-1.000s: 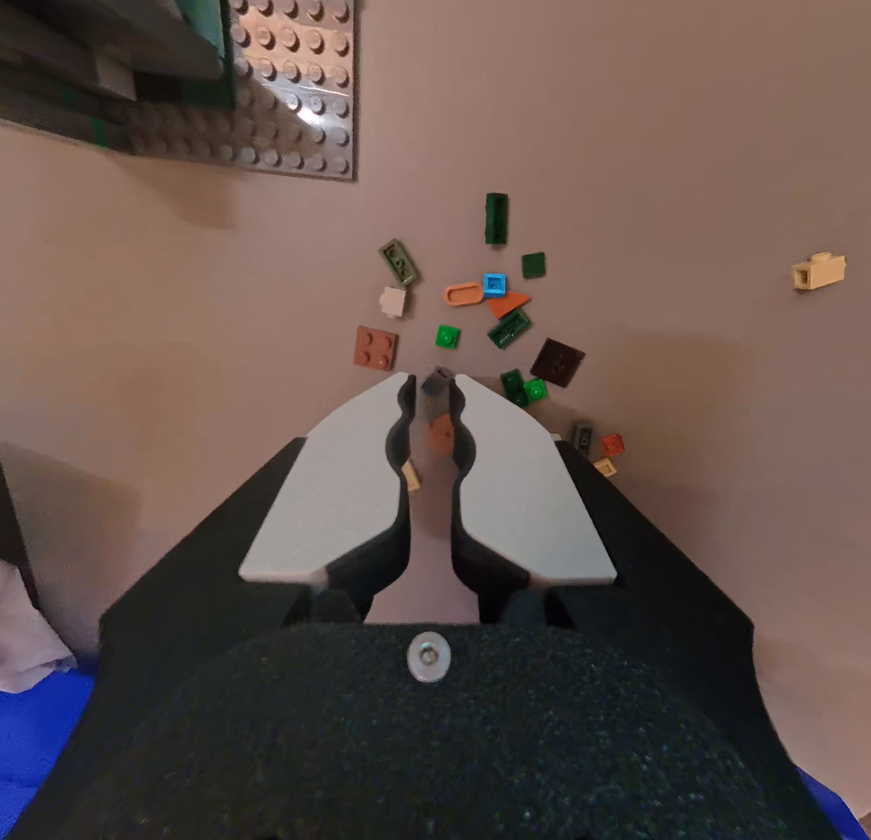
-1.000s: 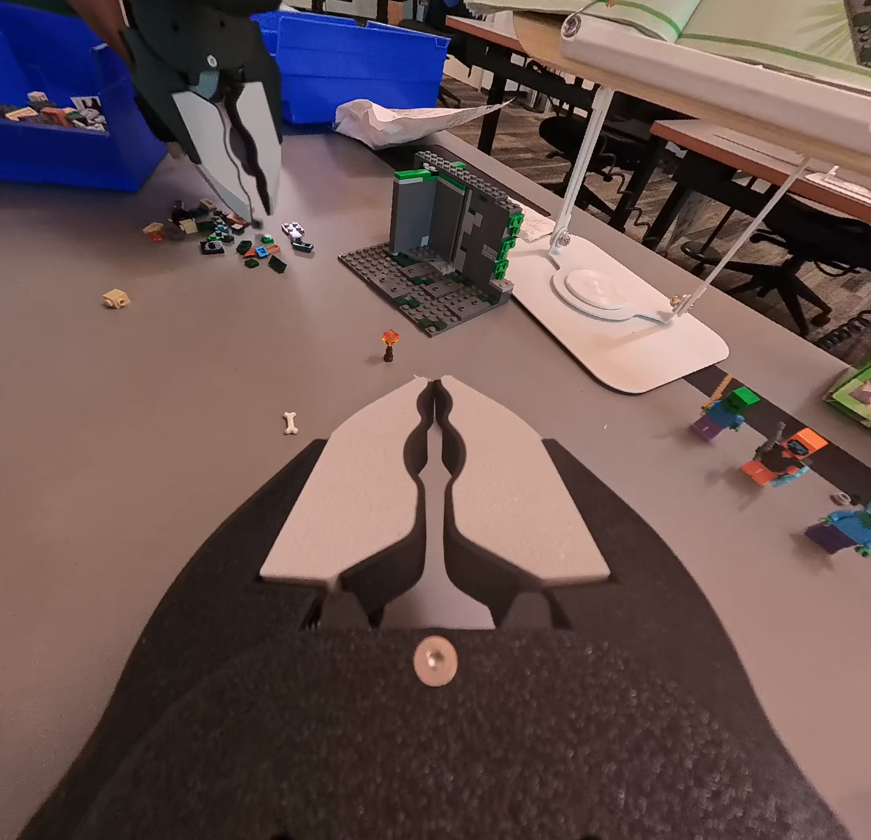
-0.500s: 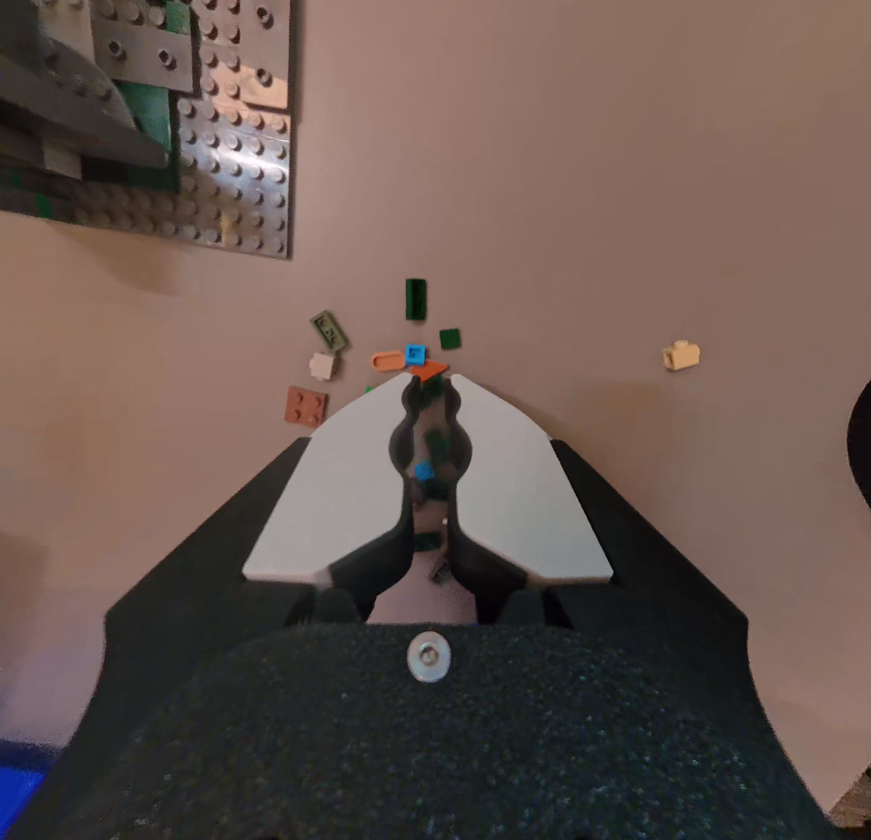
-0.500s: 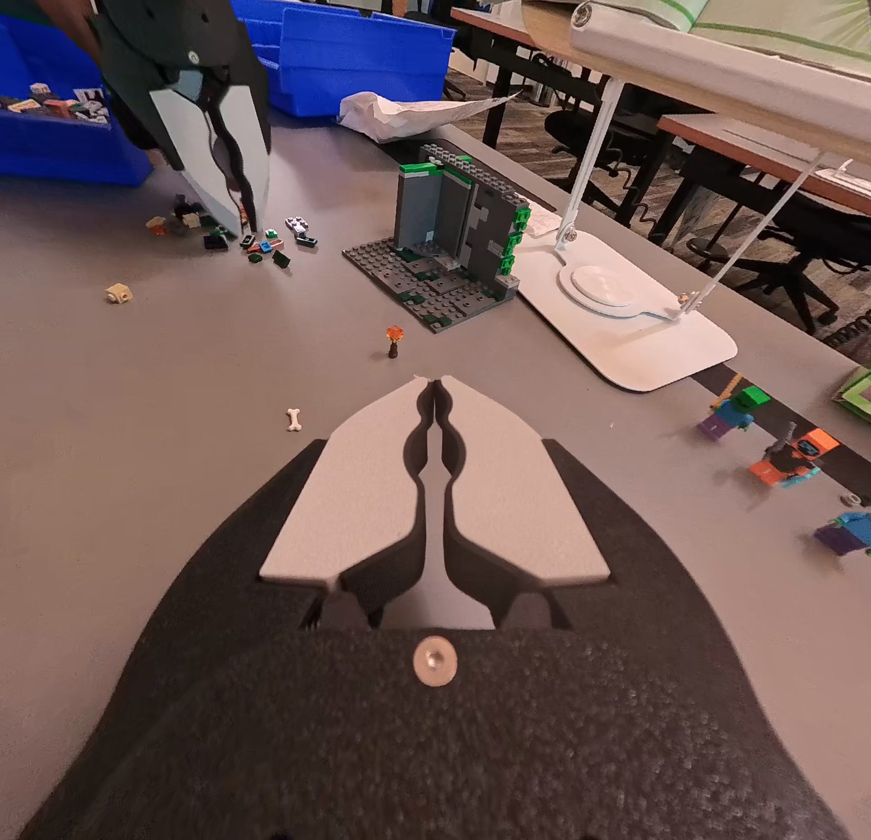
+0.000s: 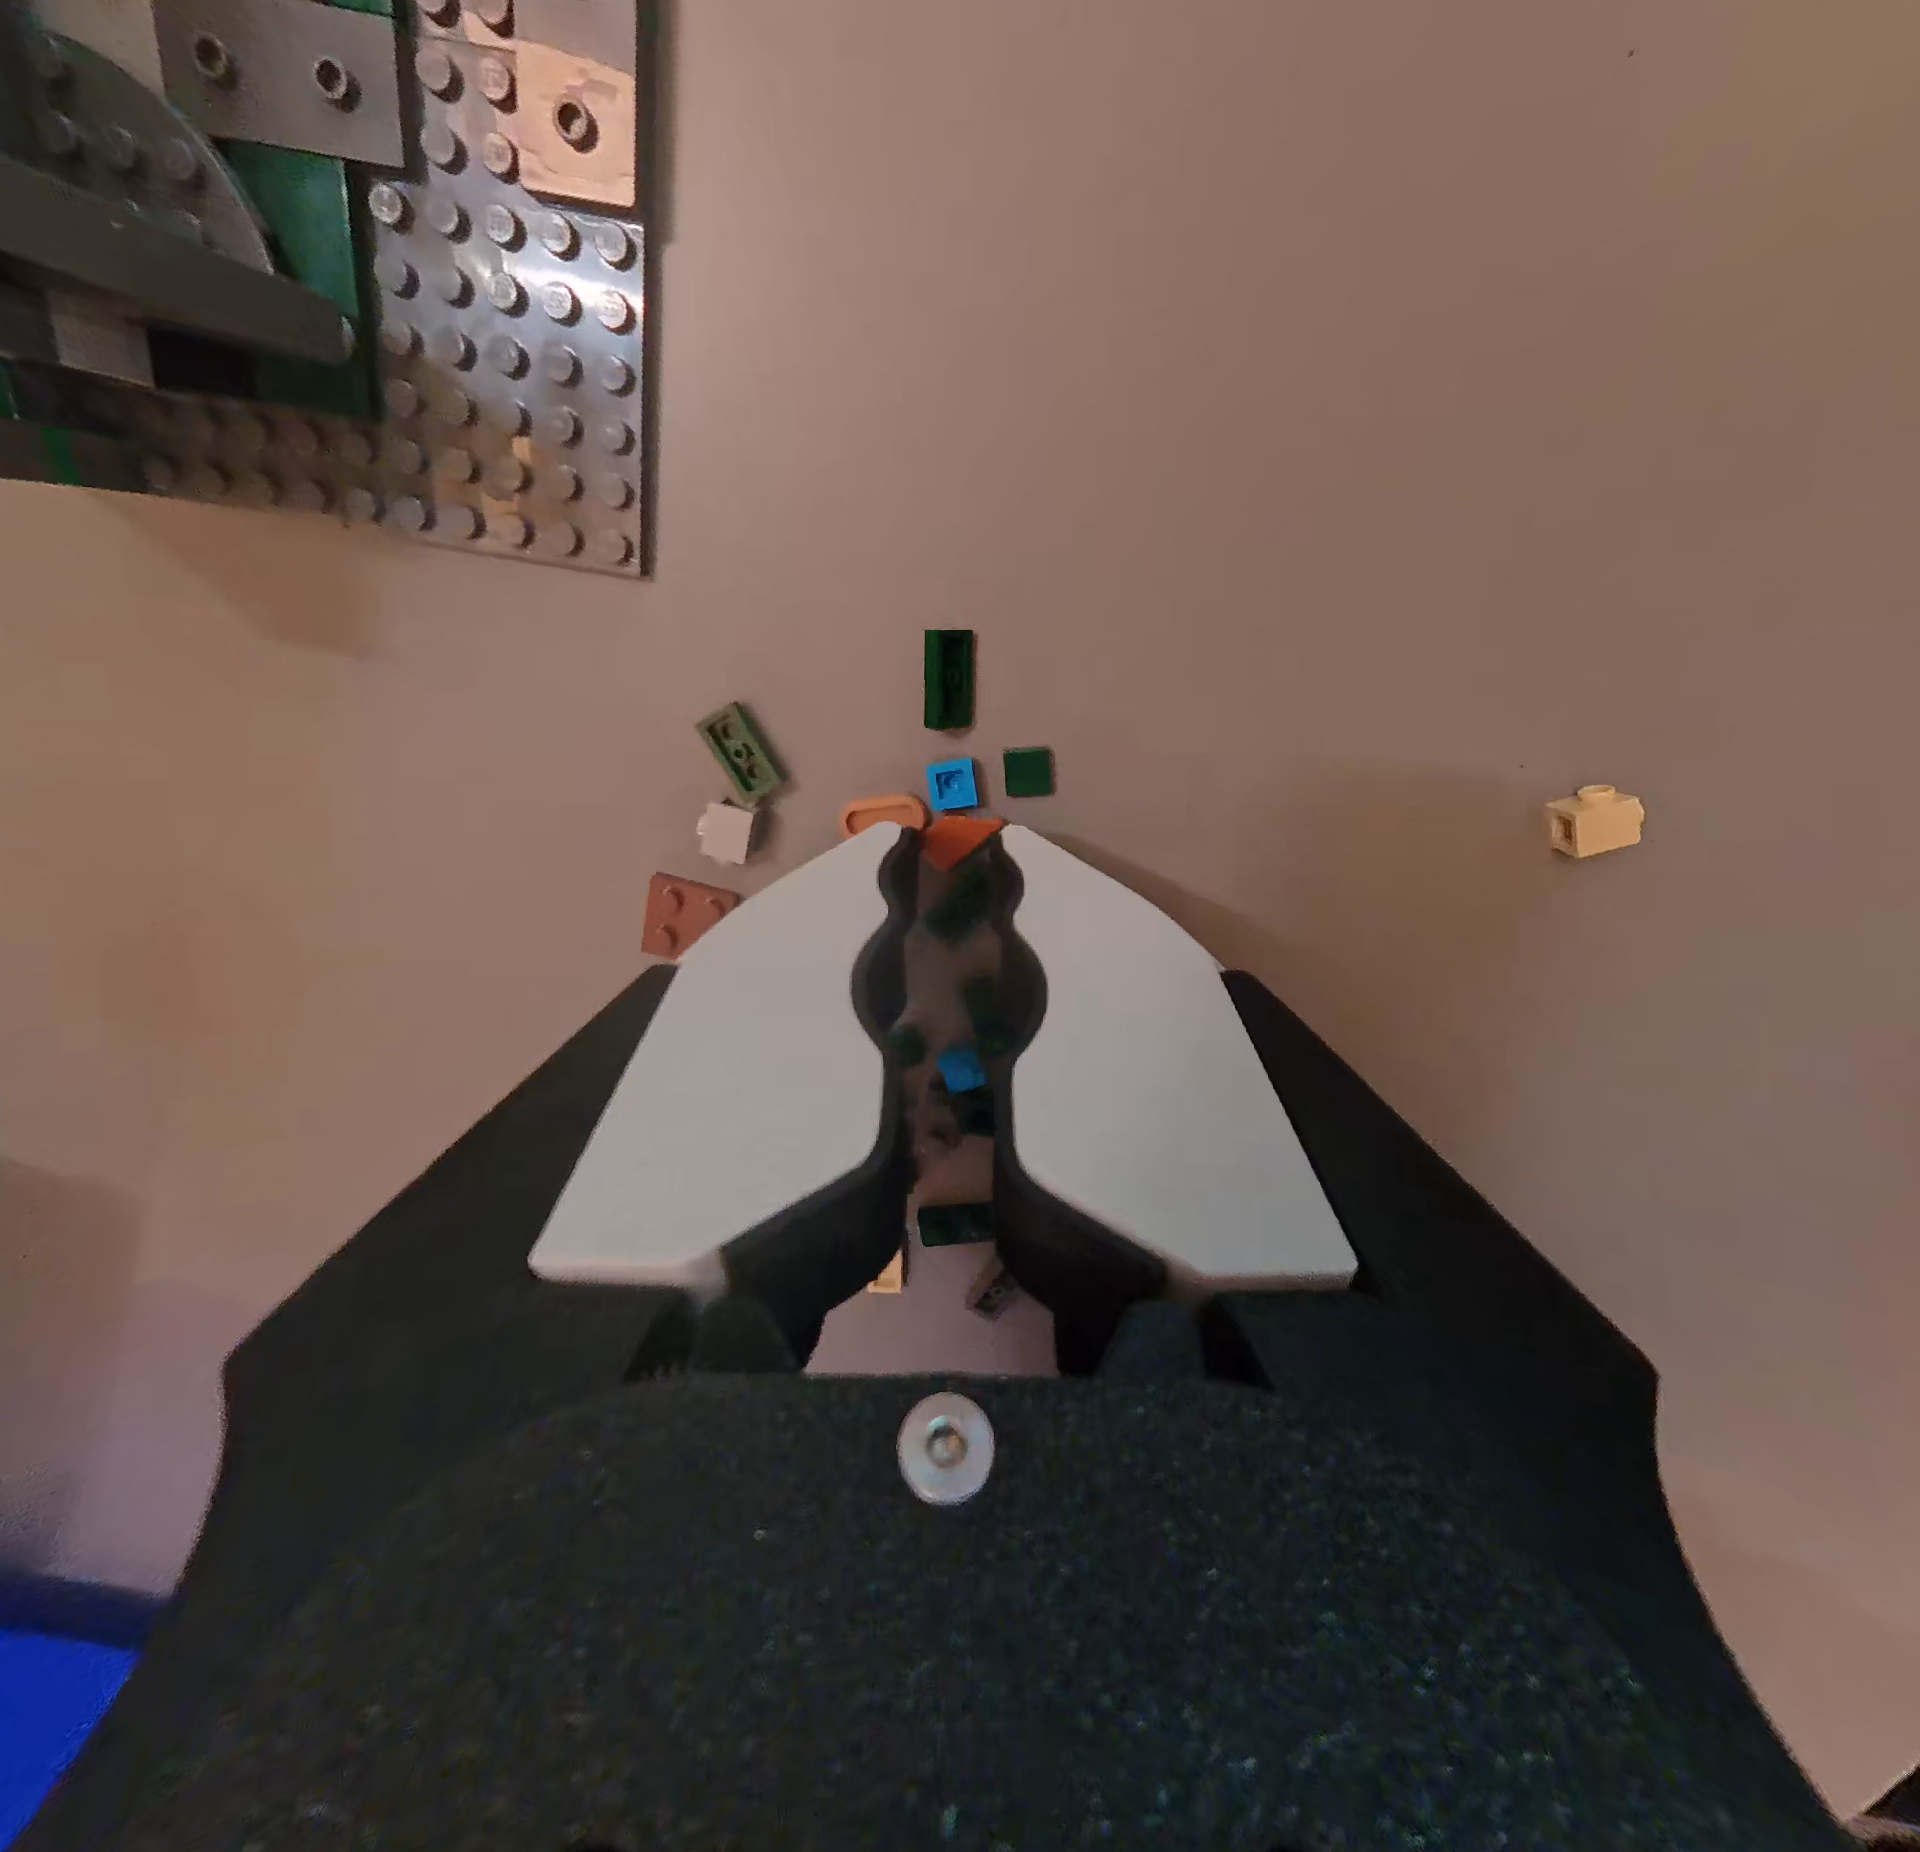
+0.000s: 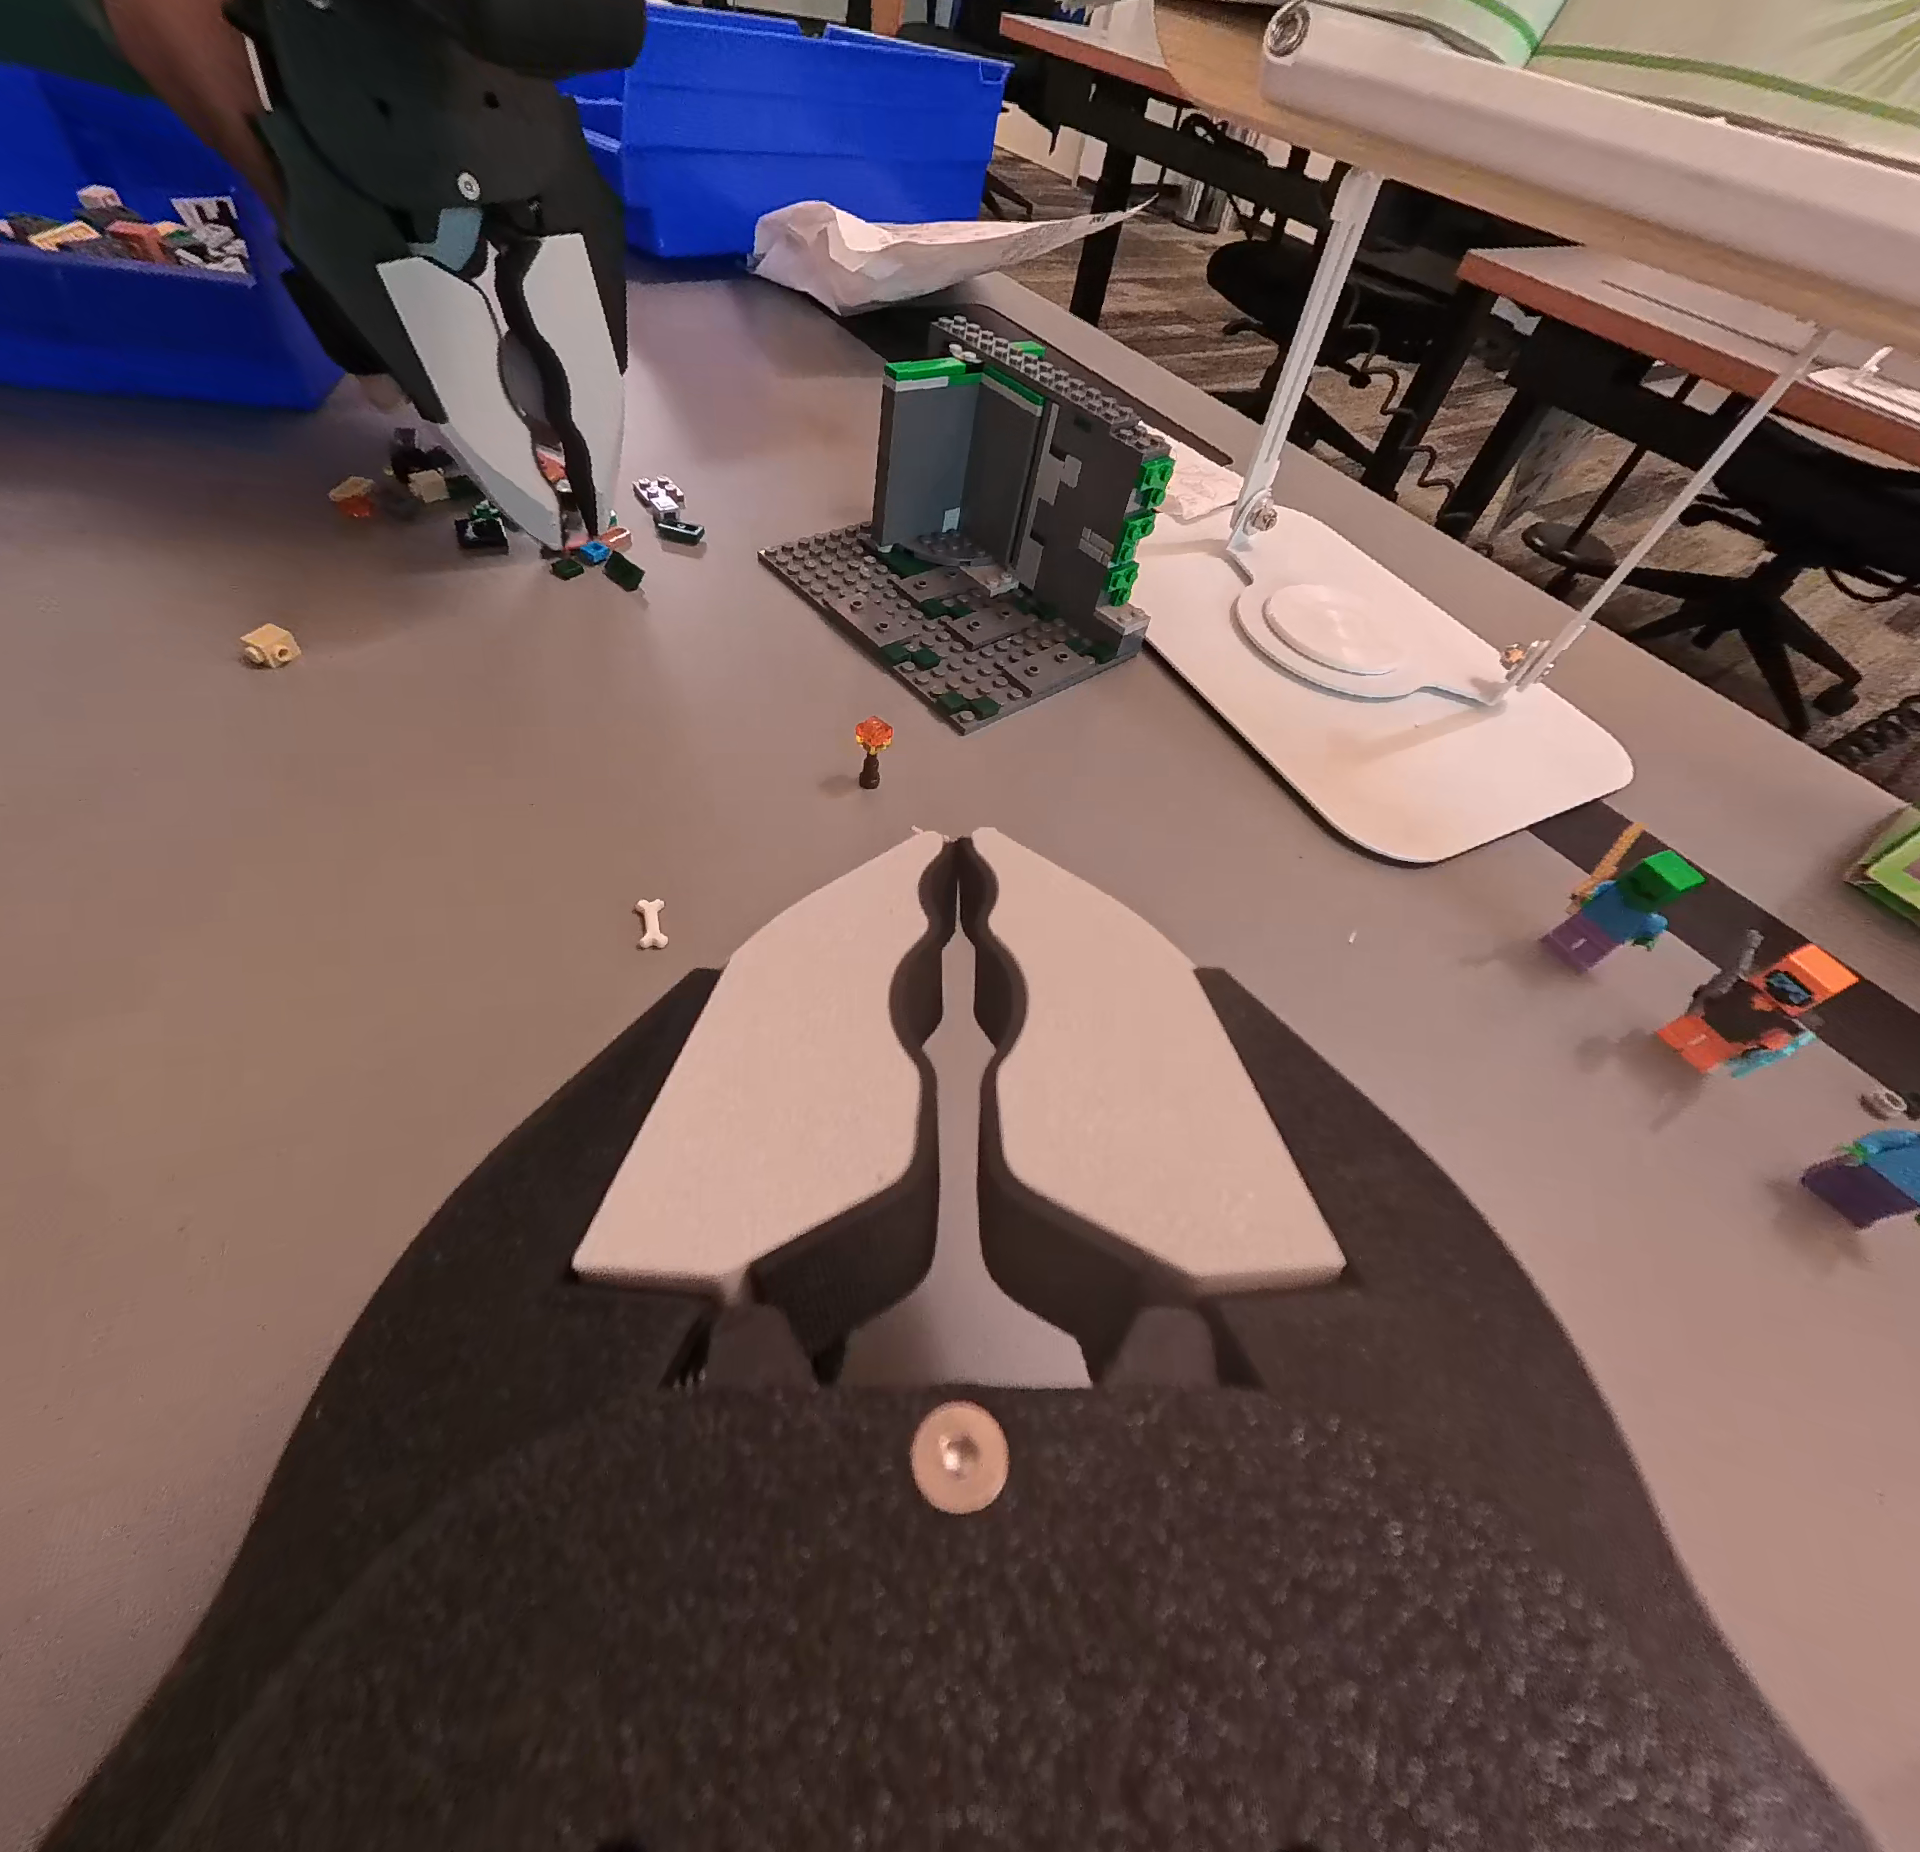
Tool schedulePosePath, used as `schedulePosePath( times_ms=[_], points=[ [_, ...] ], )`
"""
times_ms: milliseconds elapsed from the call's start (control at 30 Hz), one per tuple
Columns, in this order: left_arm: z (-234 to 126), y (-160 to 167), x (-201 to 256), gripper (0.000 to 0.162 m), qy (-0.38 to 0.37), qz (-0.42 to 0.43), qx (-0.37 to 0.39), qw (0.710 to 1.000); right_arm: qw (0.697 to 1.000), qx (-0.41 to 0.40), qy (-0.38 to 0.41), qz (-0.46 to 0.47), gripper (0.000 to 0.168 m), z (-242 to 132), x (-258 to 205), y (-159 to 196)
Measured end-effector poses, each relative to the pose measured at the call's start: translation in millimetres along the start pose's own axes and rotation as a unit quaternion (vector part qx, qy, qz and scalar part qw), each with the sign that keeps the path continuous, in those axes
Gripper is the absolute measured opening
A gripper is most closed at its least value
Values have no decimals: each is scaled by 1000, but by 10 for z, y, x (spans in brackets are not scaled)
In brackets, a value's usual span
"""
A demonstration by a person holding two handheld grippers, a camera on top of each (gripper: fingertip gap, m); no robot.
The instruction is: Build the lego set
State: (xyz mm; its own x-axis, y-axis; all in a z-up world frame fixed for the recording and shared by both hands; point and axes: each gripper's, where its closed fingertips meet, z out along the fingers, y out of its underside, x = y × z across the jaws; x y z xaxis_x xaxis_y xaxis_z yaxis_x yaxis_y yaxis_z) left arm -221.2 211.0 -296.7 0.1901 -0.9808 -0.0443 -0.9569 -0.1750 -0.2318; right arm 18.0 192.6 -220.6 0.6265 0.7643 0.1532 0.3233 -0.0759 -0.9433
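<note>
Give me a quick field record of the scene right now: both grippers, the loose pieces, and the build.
left gripper: open, tips down over the loose piece pile, orange wedge piece between its fingers
right gripper: shut, empty, above bare table
build: grey baseplate with grey and green wall, upright
strays: tan brick, white bone, torch piece
minifigures: lying at the right table edge

White lamp base [image 6: 1382, 701] on grey desk [image 6: 312, 867], right of tool; blue bins [image 6: 790, 129] far behind; crumpled paper, perhaps [image 6: 914, 249].
</note>
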Motion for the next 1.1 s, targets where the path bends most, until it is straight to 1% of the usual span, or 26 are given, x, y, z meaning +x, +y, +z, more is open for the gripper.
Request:
schedulePosePath(
  times_ms=[133,167,300,400,467,567,700,933,1033,1100],
  points=[
    [0,-6,-4,7,-9,10,4,1000,1000,-1,1,0,0,-1,6,4],
    [-7,-13,3,0,-11,14,8,1000,1000,0,1,0,0,-2,6,3],
    [-37,-34,36,0,-27,23,17,999,1000,0,1,0,0,0,2,2],
    [-67,3,44,0,-39,32,8,999,1000,-3,0,1,0,7,-7,16],
    [-64,14,36,9,-47,44,6,998,1000,-3,-1,-1,0,8,-15,12],
    [-35,13,17,13,-51,54,6,997,1000,-3,-1,-6,0,5,-27,4],
    [-2,30,-5,13,-38,51,-3,998,1000,-6,0,-4,0,7,-22,20],
    [18,-36,-13,12,-8,50,15,999,1000,-11,-4,-6,0,21,-26,46],
    [24,-34,34,10,18,57,8,998,1000,-11,-3,-2,0,18,-5,52],
    [26,-48,44,11,22,68,7,997,1000,-11,-4,1,0,21,6,59]
  ],
)
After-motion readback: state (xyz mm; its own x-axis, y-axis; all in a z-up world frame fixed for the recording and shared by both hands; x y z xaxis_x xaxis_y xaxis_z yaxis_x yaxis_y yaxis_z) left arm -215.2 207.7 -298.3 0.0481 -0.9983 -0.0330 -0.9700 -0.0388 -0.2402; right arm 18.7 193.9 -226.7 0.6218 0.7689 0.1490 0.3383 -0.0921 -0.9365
